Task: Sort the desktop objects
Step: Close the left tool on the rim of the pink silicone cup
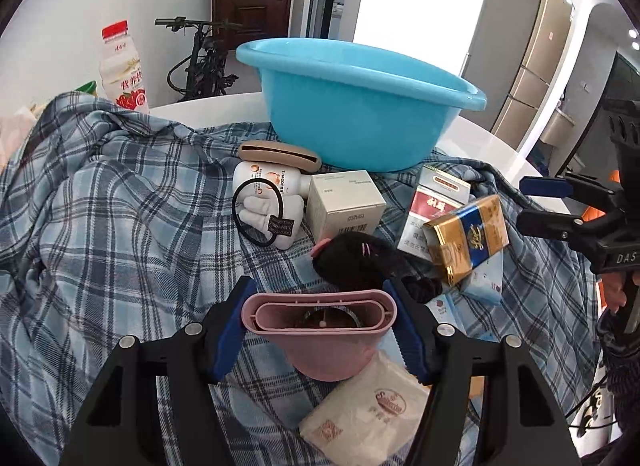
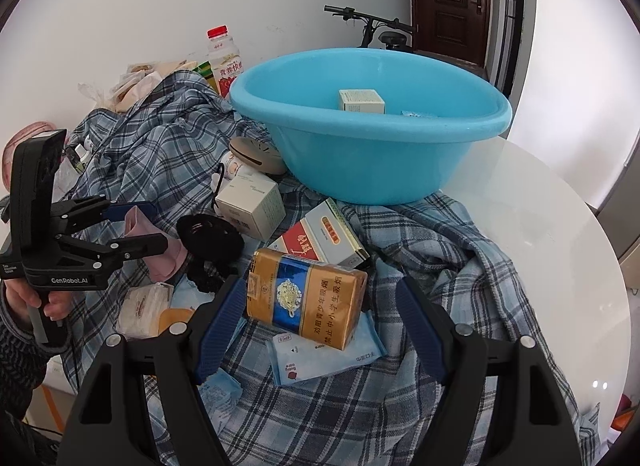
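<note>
My left gripper [image 1: 320, 316] is shut on a pink hand-held fan [image 1: 320, 330], held just above the plaid cloth; it also shows in the right wrist view [image 2: 160, 242]. My right gripper [image 2: 320, 326] is open, its fingers either side of a gold-and-blue cigarette pack [image 2: 306, 298] without touching it. The blue basin [image 2: 372, 125] stands behind, holding a small box [image 2: 361, 101] and a blue packet [image 2: 418, 114]. A black hair claw [image 1: 356, 256], white box [image 1: 345, 201], red-and-white cigarette carton [image 1: 434, 205] and white bottle [image 1: 264, 177] lie between gripper and basin.
A plaid shirt [image 1: 100, 205] covers the round white table [image 2: 552, 234]. A red-capped drink bottle [image 1: 122, 69] stands at the back left. A beige case [image 1: 280, 155], a hair tie [image 1: 260, 205], a tissue pack [image 1: 368, 414] and blue wipes packets [image 2: 324, 354] lie around.
</note>
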